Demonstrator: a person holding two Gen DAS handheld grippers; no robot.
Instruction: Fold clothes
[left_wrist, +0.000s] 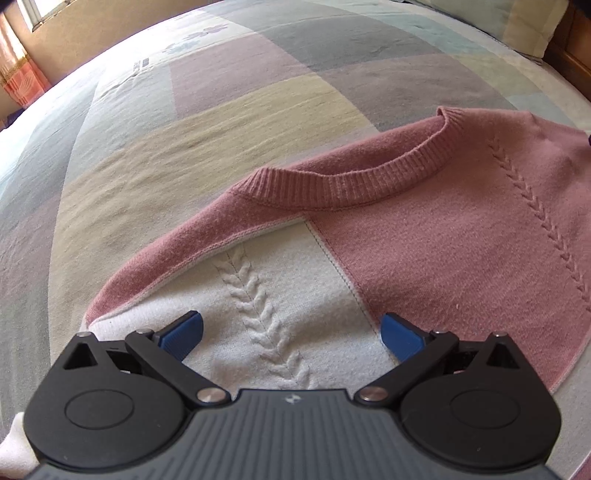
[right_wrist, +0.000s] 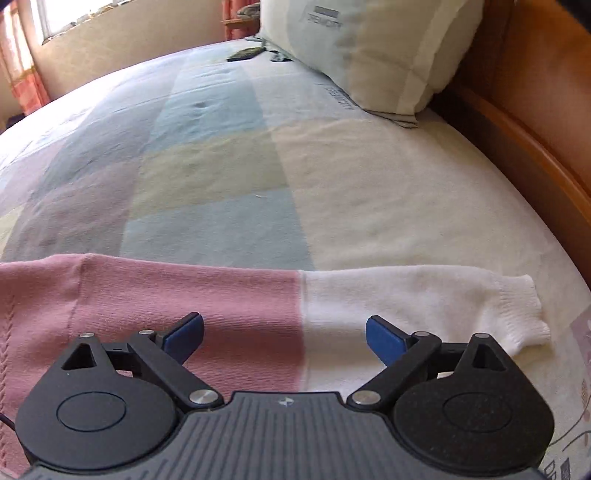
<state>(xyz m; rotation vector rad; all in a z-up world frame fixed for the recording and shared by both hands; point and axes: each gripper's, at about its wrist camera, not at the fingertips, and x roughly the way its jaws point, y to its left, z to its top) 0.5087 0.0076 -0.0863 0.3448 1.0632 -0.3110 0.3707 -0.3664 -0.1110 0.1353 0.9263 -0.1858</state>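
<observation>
The left gripper (left_wrist: 291, 334) hangs with its blue-padded jaws spread wide and nothing between them, poised over the white panel of a pink-and-white knit sweater (left_wrist: 424, 236). A raised cable braid (left_wrist: 258, 306) runs up the white panel directly ahead of the gap in the jaws. Beyond it, one pink sleeve is folded across the chest, its edge slanting from lower left up toward the ribbed neckline (left_wrist: 354, 177). The sweater lies flat on a bed covered by a patchwork bedspread (left_wrist: 207, 118) of pastel blocks.

The right gripper (right_wrist: 284, 334) is likewise released, jaws apart and empty, over the other sleeve (right_wrist: 332, 295), which stretches straight out to the right. This sleeve is pink up to a seam, then white to its ribbed cuff (right_wrist: 524, 310), which rests on the bedspread near the bed's edge. Farther back a pillow (right_wrist: 369, 51) leans against the wooden headboard (right_wrist: 535, 110). A small dark object (right_wrist: 245, 53), too blurred to identify, lies beside the pillow. At the far left, a window (right_wrist: 74, 13) and orange curtain (right_wrist: 26, 74) show.
</observation>
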